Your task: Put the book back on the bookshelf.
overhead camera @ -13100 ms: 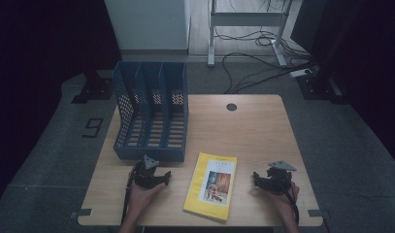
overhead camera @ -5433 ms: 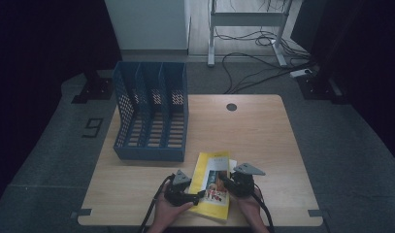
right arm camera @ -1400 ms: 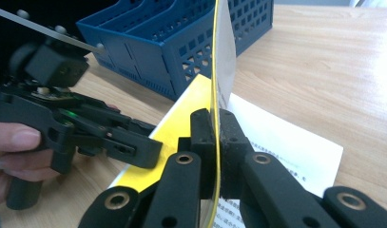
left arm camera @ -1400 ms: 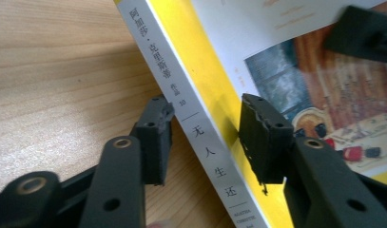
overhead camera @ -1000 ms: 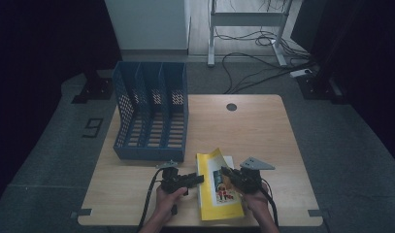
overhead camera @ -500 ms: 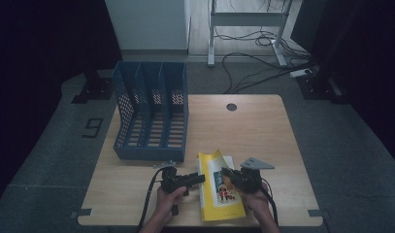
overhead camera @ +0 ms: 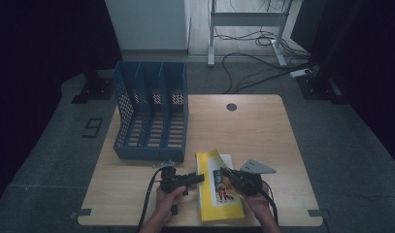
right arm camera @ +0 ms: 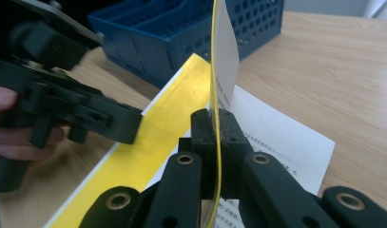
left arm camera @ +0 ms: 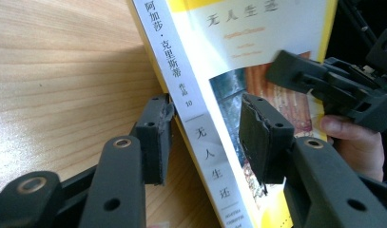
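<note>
Near the front edge of the wooden table (overhead camera: 263,126), the right gripper (right arm camera: 215,124) pinches the thin yellow paperback's (overhead camera: 217,190) lifted cover; the left gripper (left arm camera: 205,137) straddles its spine, unclamped. That thin cover may tear or slip free.

Both handheld grippers are matt black plastic: the left gripper (left arm camera: 205,137) has brass-ringed pivot holes and ragged foam pads, the right gripper (right arm camera: 215,137) small screws, black cables trailing.

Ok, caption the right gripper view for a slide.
Right tool shut on the yellow book's cover, lifted off its first page.
</note>
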A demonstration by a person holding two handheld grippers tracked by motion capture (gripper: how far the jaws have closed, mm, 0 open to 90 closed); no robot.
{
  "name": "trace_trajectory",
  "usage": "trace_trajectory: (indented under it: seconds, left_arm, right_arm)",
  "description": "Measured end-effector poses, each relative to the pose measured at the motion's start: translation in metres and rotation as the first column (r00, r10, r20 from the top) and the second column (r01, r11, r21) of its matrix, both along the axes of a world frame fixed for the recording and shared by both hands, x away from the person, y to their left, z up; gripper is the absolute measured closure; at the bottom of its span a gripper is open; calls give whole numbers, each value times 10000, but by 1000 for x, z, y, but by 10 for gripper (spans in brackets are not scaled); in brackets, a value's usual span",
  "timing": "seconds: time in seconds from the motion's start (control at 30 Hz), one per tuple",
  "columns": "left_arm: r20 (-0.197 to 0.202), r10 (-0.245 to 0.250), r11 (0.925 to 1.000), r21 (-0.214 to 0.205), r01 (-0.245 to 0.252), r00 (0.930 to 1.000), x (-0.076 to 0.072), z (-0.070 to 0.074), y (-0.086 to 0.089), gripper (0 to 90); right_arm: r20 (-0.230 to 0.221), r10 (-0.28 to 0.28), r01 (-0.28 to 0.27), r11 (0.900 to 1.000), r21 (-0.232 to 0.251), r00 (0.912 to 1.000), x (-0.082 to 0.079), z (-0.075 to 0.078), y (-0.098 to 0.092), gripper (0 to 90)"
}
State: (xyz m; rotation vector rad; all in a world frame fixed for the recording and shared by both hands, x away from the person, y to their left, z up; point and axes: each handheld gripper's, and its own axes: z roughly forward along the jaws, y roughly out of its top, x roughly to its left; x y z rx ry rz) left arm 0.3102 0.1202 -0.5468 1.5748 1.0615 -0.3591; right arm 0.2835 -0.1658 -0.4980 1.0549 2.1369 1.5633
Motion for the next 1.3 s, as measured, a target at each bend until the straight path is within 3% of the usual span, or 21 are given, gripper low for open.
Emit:
trace_trajectory:
  seconds: [0.1, 0.17, 0.3, 0.43, 0.57, 0.8, 1.07, 1.3]
  left_arm:
    - [-67, -188, 9998, 39, 188, 9998, -1, -2, -4, 552]
    - [38, -76, 9998, 183, 75, 10000, -3, -1, -4, 570]
    - [421, 31, 9990, 436, -49, 9991, -3, 4, -2, 636]
    - [553, 88, 9982, 581, -120, 9984, -3, 6, -1, 656]
    - [605, 114, 9980, 606, -151, 9981, -3, 5, 1, 670]
    - [1103, 205, 9968, 739, -288, 9937, -7, 15, 4, 689]
    - [1545, 203, 9969, 726, -318, 9878, -9, 23, 8, 705]
    - [1883, 158, 9964, 783, -310, 9820, -13, 27, 8, 708]
  right_arm:
    - [43, 480, -482, 9977, 468, 9988, -1, 0, 2, 873]
    - [71, 656, -659, 9967, 470, 9978, -2, 0, 5, 873]
    - [-153, 434, -425, 9976, 541, 9989, 0, 0, 3, 872]
    - [-244, 302, -287, 9977, 611, 9992, 2, -2, 1, 859]
    - [-228, 45, -42, 9999, 127, 9997, 3, -4, 3, 823]
    - [-477, -23, 38, 9995, 306, 9989, 5, -7, 1, 773]
    - [-812, -30, 60, 9993, 356, 9967, 9, -11, 0, 626]
    - [-991, -339, 346, 9994, 50, 9945, 12, -14, 3, 457]
